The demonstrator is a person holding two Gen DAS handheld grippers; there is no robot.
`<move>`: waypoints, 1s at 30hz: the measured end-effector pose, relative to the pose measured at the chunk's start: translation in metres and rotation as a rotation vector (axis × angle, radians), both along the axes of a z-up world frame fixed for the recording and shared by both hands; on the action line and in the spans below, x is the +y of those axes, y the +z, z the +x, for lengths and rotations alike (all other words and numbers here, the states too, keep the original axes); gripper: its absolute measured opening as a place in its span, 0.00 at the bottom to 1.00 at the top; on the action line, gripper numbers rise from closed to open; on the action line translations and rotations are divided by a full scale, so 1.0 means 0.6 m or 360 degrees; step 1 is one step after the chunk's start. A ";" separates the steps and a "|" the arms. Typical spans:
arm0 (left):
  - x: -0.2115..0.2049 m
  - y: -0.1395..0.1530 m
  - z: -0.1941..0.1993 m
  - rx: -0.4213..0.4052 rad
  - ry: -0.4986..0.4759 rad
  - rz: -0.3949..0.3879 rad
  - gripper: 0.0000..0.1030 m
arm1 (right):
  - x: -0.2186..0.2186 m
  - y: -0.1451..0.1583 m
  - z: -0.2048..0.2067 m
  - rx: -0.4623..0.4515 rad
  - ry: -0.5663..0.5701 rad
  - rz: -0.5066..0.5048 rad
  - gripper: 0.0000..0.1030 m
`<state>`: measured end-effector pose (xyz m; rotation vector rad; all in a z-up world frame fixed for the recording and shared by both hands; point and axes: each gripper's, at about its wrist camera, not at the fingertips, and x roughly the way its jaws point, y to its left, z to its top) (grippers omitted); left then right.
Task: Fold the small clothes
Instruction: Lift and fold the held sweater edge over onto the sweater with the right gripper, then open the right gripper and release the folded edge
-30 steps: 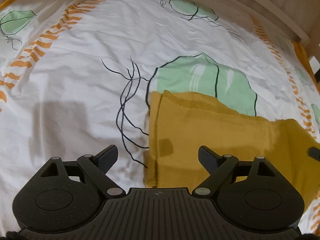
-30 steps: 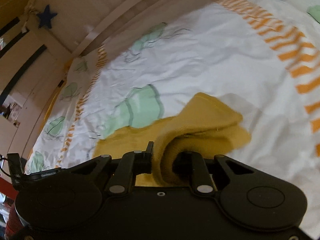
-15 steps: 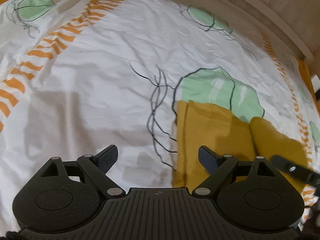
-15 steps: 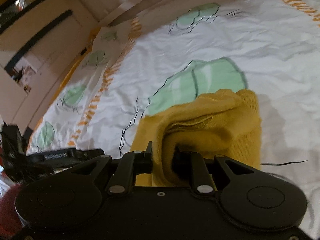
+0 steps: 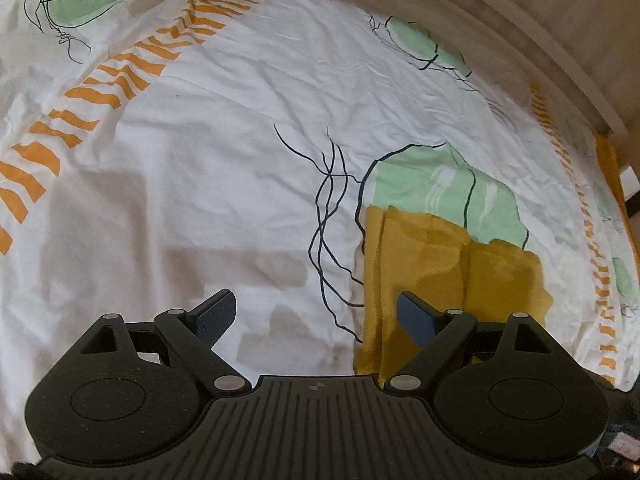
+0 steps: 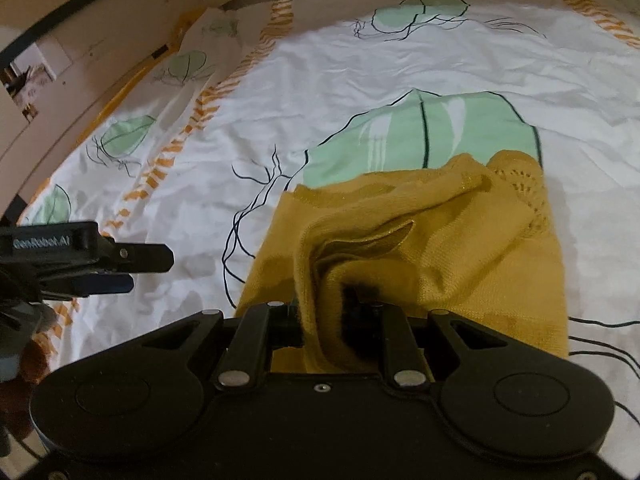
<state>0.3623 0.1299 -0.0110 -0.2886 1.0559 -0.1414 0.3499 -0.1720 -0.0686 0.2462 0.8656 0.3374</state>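
A mustard-yellow knitted garment (image 5: 448, 272) lies on the bed sheet (image 5: 224, 168), folded over on itself. My left gripper (image 5: 316, 312) is open and empty, just above the sheet, with its right finger over the garment's left edge. My right gripper (image 6: 326, 312) is shut on a bunched fold of the garment (image 6: 440, 248), holding it over the rest of the cloth. The left gripper also shows at the left of the right wrist view (image 6: 120, 268), open.
The white sheet has green leaf prints (image 5: 440, 188) and orange stripes (image 5: 100, 96). A pale wooden bed frame (image 5: 540, 28) runs along the far edge. Walls and furniture (image 6: 60, 40) lie beyond the bed's left side.
My right gripper has carried the garment's right part leftward over the rest, so the cloth now lies narrower. The left gripper has drifted left and stays open.
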 end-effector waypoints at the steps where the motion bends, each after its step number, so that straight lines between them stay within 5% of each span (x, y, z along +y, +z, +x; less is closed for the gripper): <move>1: 0.000 0.000 -0.001 -0.0002 0.0001 -0.0001 0.85 | 0.006 -0.002 0.001 -0.0002 0.0004 -0.0015 0.26; 5: 0.001 0.001 -0.002 -0.0002 0.0012 0.0001 0.85 | 0.024 -0.012 0.006 -0.0006 0.0035 -0.0063 0.35; 10: 0.002 0.002 -0.002 -0.0004 0.0022 0.0007 0.85 | 0.030 -0.006 -0.003 -0.0080 0.0059 0.0035 0.62; 22: 0.013 0.005 0.001 -0.0018 0.0073 0.0003 0.85 | 0.064 0.008 -0.045 -0.0348 0.0368 0.0119 0.68; 30: 0.013 0.003 0.004 -0.0015 0.0078 0.0021 0.85 | 0.029 0.023 -0.075 -0.0406 0.0320 0.0189 0.68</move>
